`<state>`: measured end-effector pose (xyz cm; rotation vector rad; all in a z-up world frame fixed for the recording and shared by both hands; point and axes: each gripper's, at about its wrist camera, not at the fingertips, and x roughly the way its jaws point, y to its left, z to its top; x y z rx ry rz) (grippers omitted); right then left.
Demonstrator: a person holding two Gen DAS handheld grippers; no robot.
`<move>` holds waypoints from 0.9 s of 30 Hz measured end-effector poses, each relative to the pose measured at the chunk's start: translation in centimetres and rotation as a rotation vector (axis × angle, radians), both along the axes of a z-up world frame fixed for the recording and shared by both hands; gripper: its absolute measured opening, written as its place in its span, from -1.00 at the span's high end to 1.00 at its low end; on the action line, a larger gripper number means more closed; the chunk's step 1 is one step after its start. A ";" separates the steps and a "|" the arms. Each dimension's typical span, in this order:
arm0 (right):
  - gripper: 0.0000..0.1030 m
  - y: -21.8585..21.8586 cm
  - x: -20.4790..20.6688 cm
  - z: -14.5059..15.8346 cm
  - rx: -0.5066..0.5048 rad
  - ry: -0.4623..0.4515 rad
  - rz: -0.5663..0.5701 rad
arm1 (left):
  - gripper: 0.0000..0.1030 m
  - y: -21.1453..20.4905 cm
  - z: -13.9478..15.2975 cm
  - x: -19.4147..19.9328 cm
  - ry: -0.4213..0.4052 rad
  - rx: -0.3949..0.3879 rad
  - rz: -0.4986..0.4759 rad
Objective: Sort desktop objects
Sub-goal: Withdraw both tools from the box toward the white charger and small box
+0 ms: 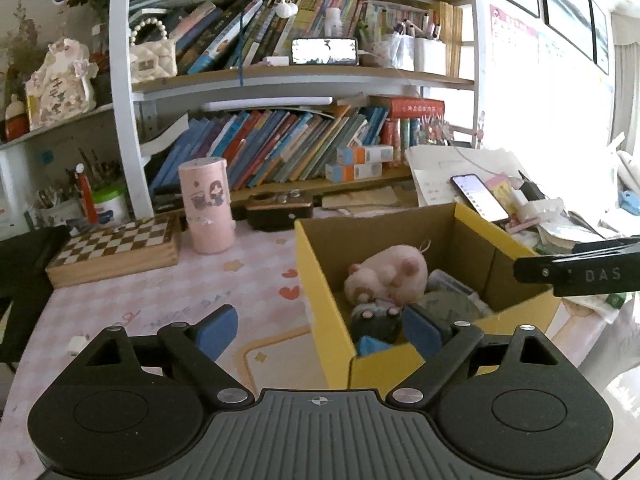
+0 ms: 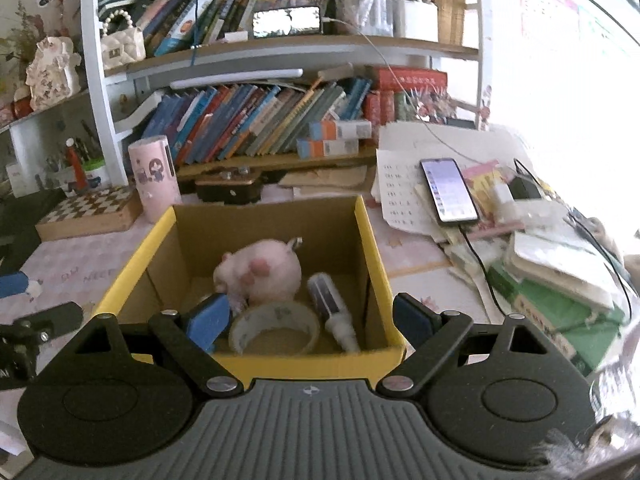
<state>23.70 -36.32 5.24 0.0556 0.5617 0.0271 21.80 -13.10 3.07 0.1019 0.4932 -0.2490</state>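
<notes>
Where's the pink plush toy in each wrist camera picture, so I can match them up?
Left wrist: the pink plush toy is right of centre, inside the yellow box.
Right wrist: the pink plush toy is at centre, at the box's back.
Shared landmark: the pink canister beside the chessboard.

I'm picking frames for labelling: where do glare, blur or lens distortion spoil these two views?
Left wrist view: window light washes out the right side; white shelf frame bows from fisheye.
Right wrist view: upper right is blown out, the paper pile's right edge smears, but the yellow cardboard box and pink plush toy stay readable.
</notes>
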 end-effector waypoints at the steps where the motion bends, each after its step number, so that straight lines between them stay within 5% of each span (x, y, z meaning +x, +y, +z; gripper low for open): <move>1: -0.72 0.2 -0.4 -0.2 0.001 0.006 -0.005 | -0.78 0.4 -0.1 -0.3 0.003 0.001 -0.001; 27: -0.72 11.6 -9.8 -4.8 0.023 0.153 -0.029 | -0.78 10.4 -3.0 -6.6 0.099 0.013 -0.008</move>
